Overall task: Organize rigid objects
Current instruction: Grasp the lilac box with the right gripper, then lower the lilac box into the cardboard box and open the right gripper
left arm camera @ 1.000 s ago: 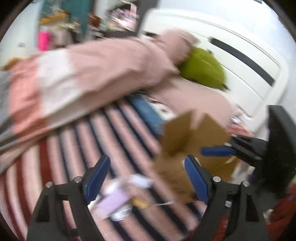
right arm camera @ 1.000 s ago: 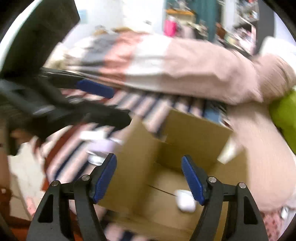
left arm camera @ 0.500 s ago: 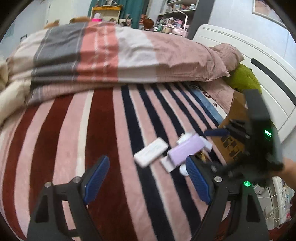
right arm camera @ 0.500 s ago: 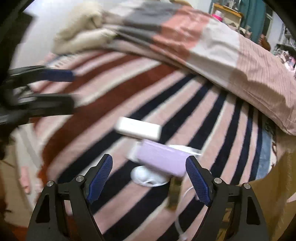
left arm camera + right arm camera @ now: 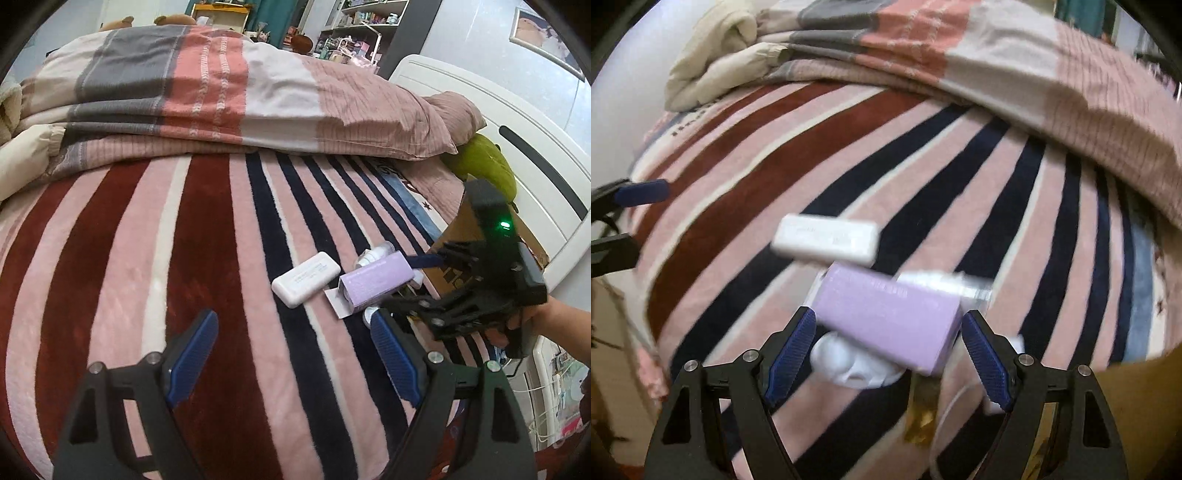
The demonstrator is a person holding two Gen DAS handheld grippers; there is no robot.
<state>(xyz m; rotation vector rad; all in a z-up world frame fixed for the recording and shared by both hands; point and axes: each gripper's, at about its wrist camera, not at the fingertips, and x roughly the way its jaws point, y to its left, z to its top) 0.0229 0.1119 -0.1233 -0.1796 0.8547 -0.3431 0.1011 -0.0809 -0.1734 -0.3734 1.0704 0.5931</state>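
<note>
A lilac box (image 5: pixel 890 325) lies on the striped blanket (image 5: pixel 147 258), on top of small white items (image 5: pixel 849 363). A white power bank (image 5: pixel 827 239) lies just beyond it; it also shows in the left wrist view (image 5: pixel 306 277), left of the lilac box (image 5: pixel 375 282). My right gripper (image 5: pixel 888 350) is open, with its jaws on either side of the lilac box and not touching it; it also shows in the left wrist view (image 5: pixel 410 280). My left gripper (image 5: pixel 291 354) is open and empty above the blanket, short of the objects.
A cardboard box (image 5: pixel 458 236) stands at the bed's right edge, by the white headboard (image 5: pixel 517 129). A folded quilt (image 5: pixel 221 92) and a green plush (image 5: pixel 484 166) lie at the back. A gold wrapper (image 5: pixel 921 413) and a white cable (image 5: pixel 945 417) lie near my right gripper.
Both grippers swung away from the cardboard box toward the pile on the blanket. My right gripper closed in around the lilac box. My left gripper stayed open.
</note>
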